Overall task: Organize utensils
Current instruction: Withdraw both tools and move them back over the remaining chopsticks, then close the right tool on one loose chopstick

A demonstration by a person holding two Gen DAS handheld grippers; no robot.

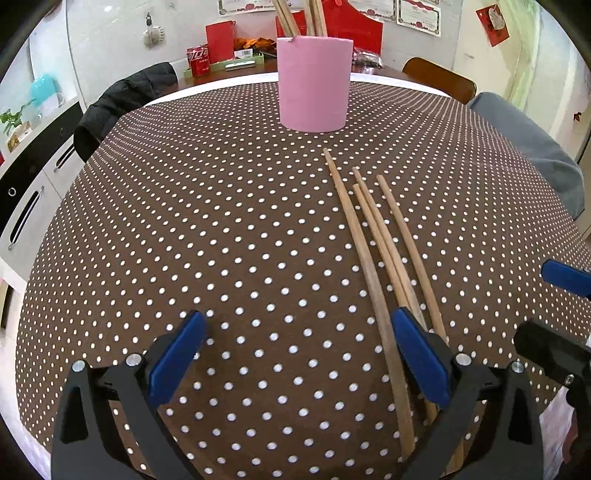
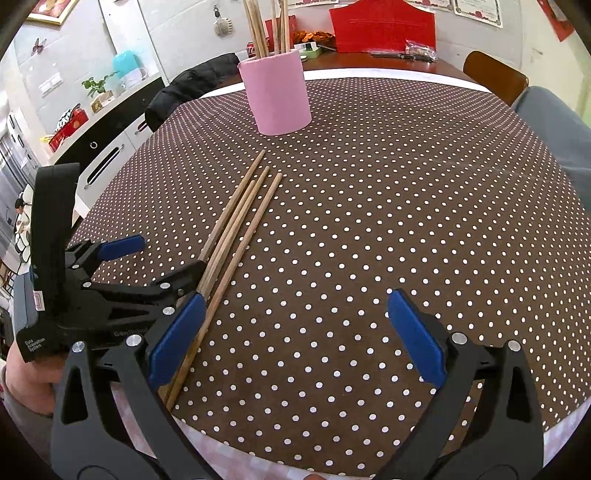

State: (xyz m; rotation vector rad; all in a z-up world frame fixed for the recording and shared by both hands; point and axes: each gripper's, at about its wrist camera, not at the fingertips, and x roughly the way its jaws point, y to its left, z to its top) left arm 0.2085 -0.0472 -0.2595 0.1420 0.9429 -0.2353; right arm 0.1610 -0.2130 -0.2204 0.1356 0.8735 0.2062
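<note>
A pink cup [image 1: 312, 85] [image 2: 275, 94] stands upright at the far side of the dotted tablecloth [image 1: 221, 240], with several wooden chopsticks [image 2: 264, 29] standing in it. Several loose chopsticks [image 1: 369, 229] [image 2: 236, 221] lie side by side on the cloth, pointing toward the cup. My left gripper [image 1: 299, 332] [image 2: 171, 254] is open and low over their near ends; one stick lies just inside its right finger and the others pass under that finger. My right gripper [image 2: 295, 314] is open over bare cloth to the right of the sticks. One of its fingers [image 1: 565, 280] shows at the right edge.
A black jacket [image 1: 122, 103] hangs on a chair at the far left. A wooden chair [image 1: 439, 79] and a grey cloth [image 1: 528, 147] are at the far right. A side table behind holds a red can [image 1: 199, 59]. The table's near edge [image 2: 369, 454] runs below my right gripper.
</note>
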